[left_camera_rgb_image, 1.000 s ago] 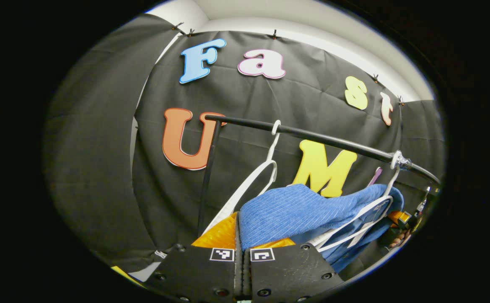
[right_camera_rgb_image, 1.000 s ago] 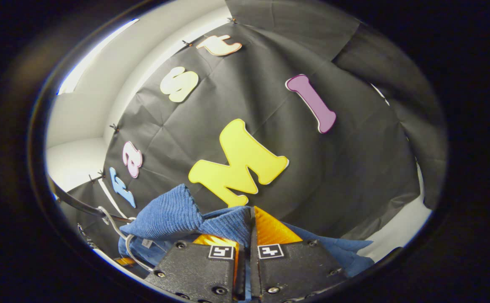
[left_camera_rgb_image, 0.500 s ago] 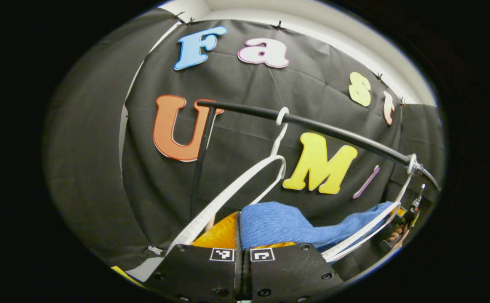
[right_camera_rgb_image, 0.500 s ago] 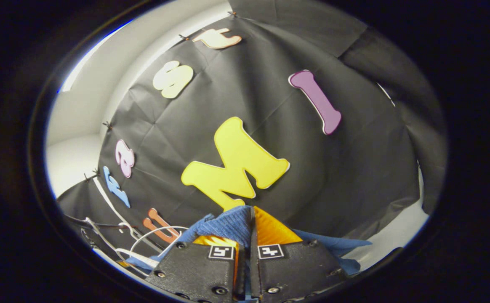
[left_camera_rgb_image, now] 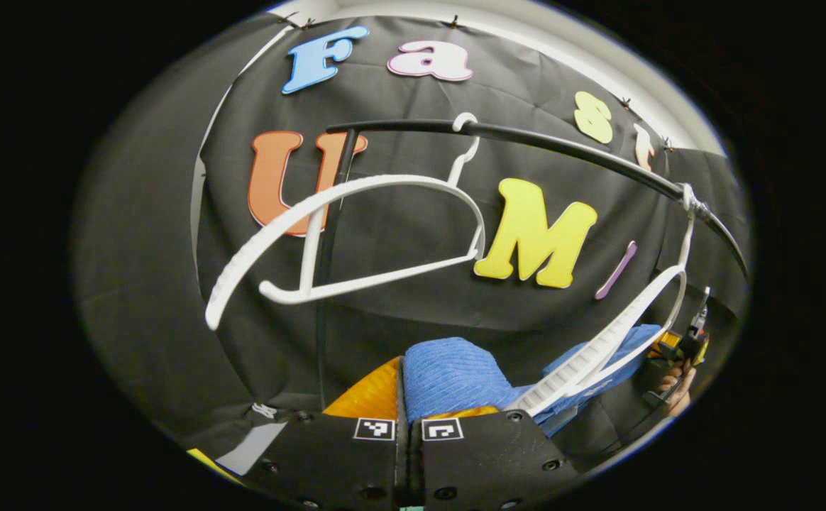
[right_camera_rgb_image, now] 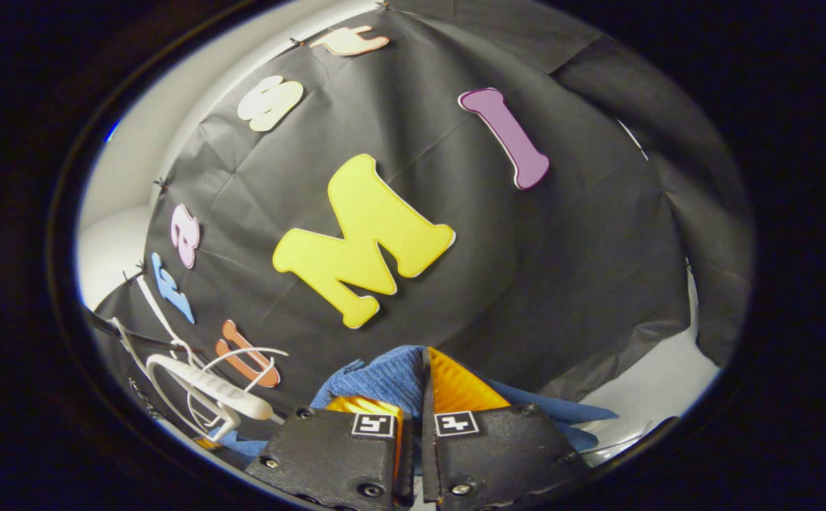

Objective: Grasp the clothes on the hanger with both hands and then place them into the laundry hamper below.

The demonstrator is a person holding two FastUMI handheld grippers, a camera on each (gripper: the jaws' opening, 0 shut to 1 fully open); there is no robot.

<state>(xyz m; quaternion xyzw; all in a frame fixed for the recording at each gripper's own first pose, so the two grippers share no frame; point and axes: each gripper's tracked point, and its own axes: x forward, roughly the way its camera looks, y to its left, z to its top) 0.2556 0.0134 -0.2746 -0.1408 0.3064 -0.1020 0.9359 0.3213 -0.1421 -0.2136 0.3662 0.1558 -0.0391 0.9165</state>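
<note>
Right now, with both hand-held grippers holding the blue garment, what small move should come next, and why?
Probably lower both a little further. The left hand-held gripper and right hand-held gripper are each shut on the blue garment, which hangs below the empty white hanger but overlaps the second hanger.

Two white hangers [left_camera_rgb_image: 356, 234] and rail [left_camera_rgb_image: 569, 152] crowd overhead.
</note>
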